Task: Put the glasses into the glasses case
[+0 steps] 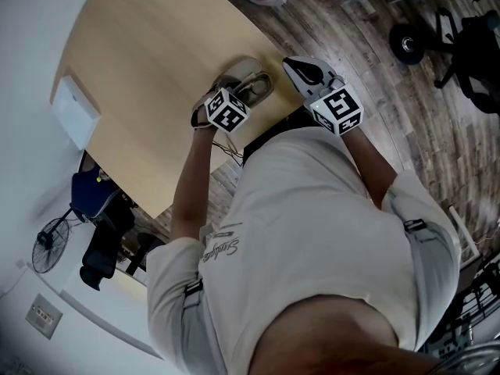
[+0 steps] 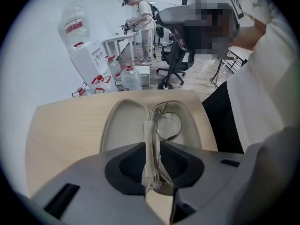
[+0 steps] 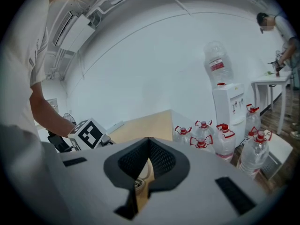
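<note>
The left gripper (image 2: 152, 146) has its jaws clamped on the folded glasses (image 2: 153, 128), which stand on edge in the lower centre of the left gripper view, the thin metal frame running up from the pads. One lens ring hangs over the right half of the glasses case (image 2: 124, 125); I cannot tell whether it touches the lining. The case lies open just beyond the jaws, both pale halves facing up on the light wooden table (image 2: 65, 125).

The right gripper (image 3: 149, 144) has its jaws drawn together and empty; only a sliver of table shows through the slit in the lower centre of its view. In the head view this gripper (image 1: 301, 70) sits right of centre, near the table's edge and just beside the case (image 1: 251, 86), with the left gripper (image 1: 228, 109) at the case's lower left.

Farther back, at the upper left of the left gripper view, stand a water dispenser (image 2: 89, 62) and spare water bottles (image 2: 131, 78), then an office chair (image 2: 180, 41) and a person (image 2: 140, 18) at a far desk.
</note>
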Tool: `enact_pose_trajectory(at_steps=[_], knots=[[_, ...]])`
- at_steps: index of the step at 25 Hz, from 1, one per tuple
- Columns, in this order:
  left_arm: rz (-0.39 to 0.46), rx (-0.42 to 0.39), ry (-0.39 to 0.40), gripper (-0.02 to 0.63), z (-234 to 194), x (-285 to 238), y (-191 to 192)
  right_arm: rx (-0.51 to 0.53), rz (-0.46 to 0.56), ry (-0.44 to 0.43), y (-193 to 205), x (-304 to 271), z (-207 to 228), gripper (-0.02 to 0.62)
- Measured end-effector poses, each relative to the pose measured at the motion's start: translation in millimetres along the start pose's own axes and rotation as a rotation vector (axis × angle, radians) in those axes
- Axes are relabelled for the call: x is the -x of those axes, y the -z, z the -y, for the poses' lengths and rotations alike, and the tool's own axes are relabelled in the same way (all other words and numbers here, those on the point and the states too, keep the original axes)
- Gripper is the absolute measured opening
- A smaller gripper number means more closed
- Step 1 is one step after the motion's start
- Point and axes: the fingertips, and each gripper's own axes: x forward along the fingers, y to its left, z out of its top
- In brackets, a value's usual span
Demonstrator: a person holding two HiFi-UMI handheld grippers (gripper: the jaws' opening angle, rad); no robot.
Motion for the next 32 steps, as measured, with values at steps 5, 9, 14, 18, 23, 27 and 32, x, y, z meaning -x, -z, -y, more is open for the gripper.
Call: enact_pose_trajectory(at_steps=[5,9,14,18,23,27,32], knots=[[0.066,0.071,-0.01,0.104,-6,12,-5,0.016,-0.009,-0.002,-1,-1,-5,-0.005],[0.147,0.146,-0.02,0.098,-10,31,-7,0.037,-0.026,-0.019,-6,-4,-17,-0.005],[0.268,0.248,-0.037,0.026,-10,60,-6,0.071,-0.034,-0.03,-18,-10,-30,-0.005],[0.349,0.312,-0.072,0.017,-7,91,7,0.107,-0.018,-0.05,-37,-19,-47,-0.005],[0.477,0.392,-0.221,0.014,-16,141,24,0.127,-0.013,-0.076,-56,-31,-68,-0.005],[0.589,0.483,-0.305,0.014,-19,179,40,0.142,-0.015,-0.086,-67,-40,-88,-0.005],[0.705,0.557,-0.392,0.012,-26,219,55,0.214,-0.001,-0.121,-87,-55,-116,-0.005]])
